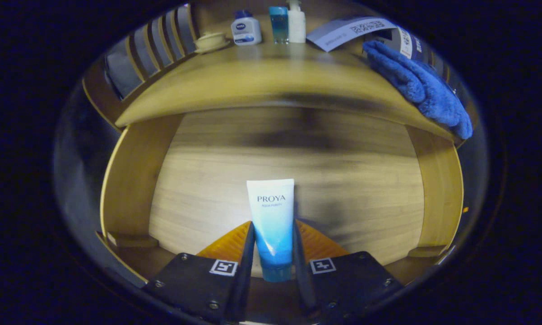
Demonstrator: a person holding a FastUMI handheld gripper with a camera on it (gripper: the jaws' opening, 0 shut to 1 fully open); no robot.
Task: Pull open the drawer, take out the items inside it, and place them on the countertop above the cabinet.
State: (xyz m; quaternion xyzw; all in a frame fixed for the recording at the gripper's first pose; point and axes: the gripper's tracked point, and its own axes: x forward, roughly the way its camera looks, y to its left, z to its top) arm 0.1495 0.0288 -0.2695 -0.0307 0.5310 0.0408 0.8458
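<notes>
Gripper (pixel 273 253) at lower centre of the frame, fingers closed in against both sides of a white-and-blue tube (pixel 271 221). The tube stands cap down between the fingers, its flat crimped end uppermost, rising above the fingertips. Grip appears firm on both sides.

Behind and below the tube lies the open wooden drawer (pixel 131 180), its floor and both side walls visible across the middle of the frame.

The counter (pixel 261 76) spans the upper part of the frame above the drawer. At its far edge, upper centre, stand a squat white bottle with a blue cap (pixel 246 28), a slim blue bottle (pixel 278 25) and a white pump bottle (pixel 296 22), close together. A pale dish (pixel 211 42) sits just left of them. A blue towel (pixel 422 85) hangs over the counter's end at upper right, beside a printed sheet (pixel 347 30).
</notes>
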